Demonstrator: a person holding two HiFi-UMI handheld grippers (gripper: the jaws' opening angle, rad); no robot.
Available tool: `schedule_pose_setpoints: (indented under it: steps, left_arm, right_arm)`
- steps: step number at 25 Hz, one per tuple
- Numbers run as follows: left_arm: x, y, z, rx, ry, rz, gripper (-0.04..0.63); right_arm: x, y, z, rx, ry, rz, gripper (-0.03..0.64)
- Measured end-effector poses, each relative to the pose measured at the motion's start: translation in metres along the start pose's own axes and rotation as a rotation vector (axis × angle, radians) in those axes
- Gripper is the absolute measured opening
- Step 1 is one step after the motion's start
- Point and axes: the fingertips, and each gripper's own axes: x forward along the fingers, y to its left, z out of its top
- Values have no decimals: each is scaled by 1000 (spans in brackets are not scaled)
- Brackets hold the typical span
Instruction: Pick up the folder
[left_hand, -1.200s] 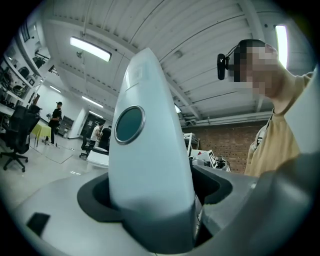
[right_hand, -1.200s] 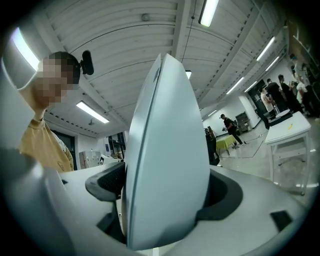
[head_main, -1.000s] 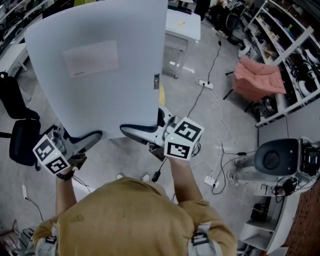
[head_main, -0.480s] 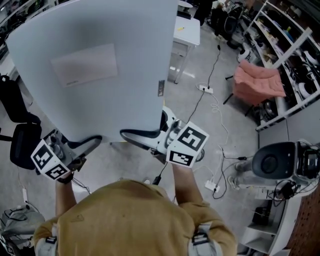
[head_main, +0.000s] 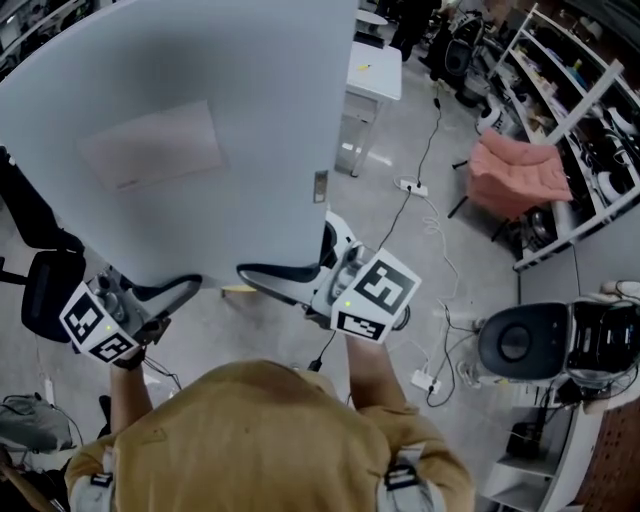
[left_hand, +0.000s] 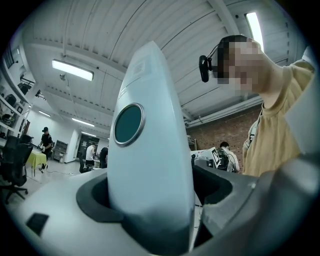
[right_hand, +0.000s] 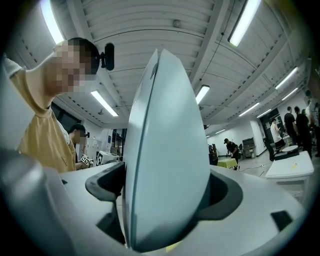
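A large pale grey-blue folder is held up in the air in front of the person, its broad face filling the upper left of the head view. My left gripper is shut on its lower left edge and my right gripper is shut on its lower right edge. In the left gripper view the folder rises edge-on between the jaws, with a round dark finger hole near its top. The right gripper view shows the folder clamped upright between the two dark pads.
Below lies a grey floor with cables and power strips. A white table stands at the back, a pink chair and shelving at the right, a black office chair at the left, a round grey machine at the lower right.
The folder has been lifted higher and closer to the head camera, filling more of the view. Both grippers keep their hold on its lower edge.
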Motion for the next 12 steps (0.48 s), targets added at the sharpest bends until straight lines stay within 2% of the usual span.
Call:
schedule_pose_setpoints:
  steps: [5, 12]
  left_arm:
    - [3, -1, -1, -3, 10, 0, 425]
    - [14, 38, -8, 3, 20, -3, 425]
  right_arm:
    - [-2, -1, 1, -16, -2, -2, 401]
    - [21, -34, -9, -3, -17, -8, 402]
